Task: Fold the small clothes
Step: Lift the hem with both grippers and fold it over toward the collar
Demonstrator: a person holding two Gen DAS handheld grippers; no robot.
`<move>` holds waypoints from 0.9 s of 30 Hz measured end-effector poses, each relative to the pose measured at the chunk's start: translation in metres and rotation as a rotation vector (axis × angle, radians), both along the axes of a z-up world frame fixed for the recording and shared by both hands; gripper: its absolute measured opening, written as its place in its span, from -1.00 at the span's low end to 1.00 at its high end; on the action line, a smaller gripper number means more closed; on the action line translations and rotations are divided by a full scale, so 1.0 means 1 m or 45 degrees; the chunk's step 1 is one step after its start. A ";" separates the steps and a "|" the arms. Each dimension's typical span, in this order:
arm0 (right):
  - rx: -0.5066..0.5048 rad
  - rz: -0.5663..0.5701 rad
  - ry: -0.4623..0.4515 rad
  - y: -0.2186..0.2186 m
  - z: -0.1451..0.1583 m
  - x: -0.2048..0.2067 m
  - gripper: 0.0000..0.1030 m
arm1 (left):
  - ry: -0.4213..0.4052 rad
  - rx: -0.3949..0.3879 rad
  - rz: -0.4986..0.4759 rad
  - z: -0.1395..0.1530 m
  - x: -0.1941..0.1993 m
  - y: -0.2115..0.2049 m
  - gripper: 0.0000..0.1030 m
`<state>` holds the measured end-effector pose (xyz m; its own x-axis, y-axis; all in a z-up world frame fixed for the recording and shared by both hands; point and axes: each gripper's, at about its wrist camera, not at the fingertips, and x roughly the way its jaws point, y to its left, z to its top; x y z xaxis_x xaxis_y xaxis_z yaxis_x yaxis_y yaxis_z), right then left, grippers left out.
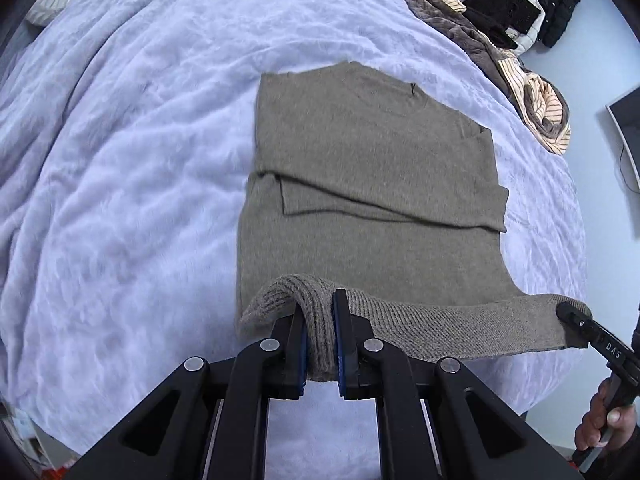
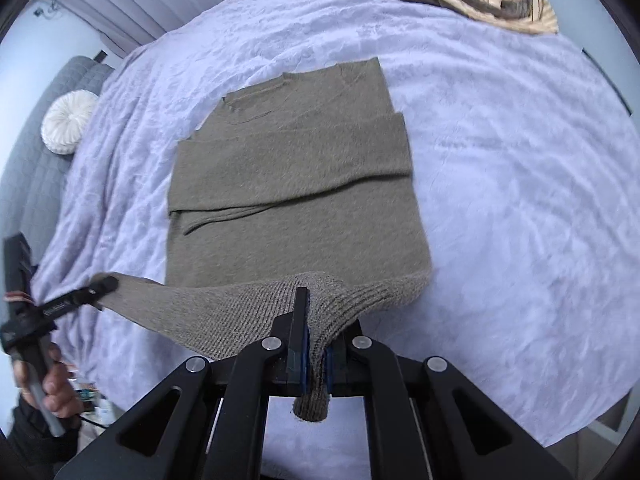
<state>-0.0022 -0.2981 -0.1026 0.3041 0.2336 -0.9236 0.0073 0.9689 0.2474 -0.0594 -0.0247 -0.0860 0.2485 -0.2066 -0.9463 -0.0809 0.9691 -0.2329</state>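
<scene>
The taupe sweater (image 1: 360, 168) lies flat mid-bed on the lilac blanket (image 1: 120, 160), sleeves crossed. The left gripper (image 1: 319, 344) and right gripper (image 2: 316, 354) each pinch a corner of its ribbed hem (image 1: 420, 320), fingers clamped narrow. Carry both corners level toward the collar; its exact edge looks blurred, so align by the shoulders.

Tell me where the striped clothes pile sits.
The striped clothes pile lies at the bed's far right edge in the left wrist view, beyond the grey sweater.
</scene>
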 end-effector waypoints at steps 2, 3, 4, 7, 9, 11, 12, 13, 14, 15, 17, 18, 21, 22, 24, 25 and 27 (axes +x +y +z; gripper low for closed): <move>-0.068 -0.011 -0.007 0.009 0.003 0.005 -0.89 | -0.001 0.023 -0.022 0.003 0.010 -0.001 -0.77; -0.091 -0.021 -0.006 0.012 0.003 0.008 -0.89 | 0.000 0.033 -0.028 0.003 0.015 -0.002 -0.77; -0.110 -0.032 -0.007 0.015 0.005 0.010 -0.89 | 0.001 0.038 -0.035 0.004 0.018 -0.001 -0.77; -0.159 -0.060 -0.019 0.022 0.011 0.018 -0.89 | 0.006 0.034 -0.049 0.004 0.030 0.006 -0.77; -0.183 -0.076 -0.029 0.025 0.014 0.023 -0.89 | 0.011 0.029 -0.041 0.003 0.036 0.013 -0.77; -0.214 -0.090 -0.040 0.029 0.018 0.027 -0.89 | 0.009 0.023 -0.037 0.004 0.040 0.020 -0.77; -0.229 -0.092 -0.043 0.031 0.019 0.028 -0.89 | 0.009 0.024 -0.040 0.004 0.043 0.021 -0.77; -0.245 -0.092 -0.049 0.034 0.020 0.030 -0.89 | 0.009 0.028 -0.043 0.005 0.045 0.022 -0.77; -0.253 -0.093 -0.052 0.035 0.021 0.032 -0.89 | 0.010 0.035 -0.048 0.005 0.048 0.023 -0.77; -0.258 -0.093 -0.055 0.037 0.023 0.033 -0.89 | 0.008 0.038 -0.049 0.006 0.051 0.023 -0.77; -0.269 -0.088 -0.064 0.038 0.026 0.037 -0.89 | -0.007 0.047 -0.047 0.010 0.055 0.022 -0.77; -0.273 -0.082 -0.070 0.039 0.028 0.039 -0.89 | -0.018 0.060 -0.044 0.013 0.057 0.023 -0.77; -0.272 -0.064 -0.075 0.039 0.028 0.047 -0.89 | -0.030 0.062 -0.032 0.018 0.063 0.026 -0.77; -0.269 -0.062 -0.072 0.039 0.027 0.049 -0.89 | -0.024 0.060 -0.025 0.018 0.065 0.026 -0.77; -0.256 -0.056 -0.060 0.037 0.023 0.055 -0.89 | -0.014 0.071 -0.017 0.015 0.067 0.026 -0.77; -0.244 -0.052 -0.054 0.036 0.021 0.058 -0.89 | -0.010 0.078 -0.013 0.013 0.067 0.024 -0.77; -0.231 -0.042 -0.048 0.035 0.018 0.062 -0.89 | -0.003 0.074 -0.003 0.008 0.067 0.022 -0.77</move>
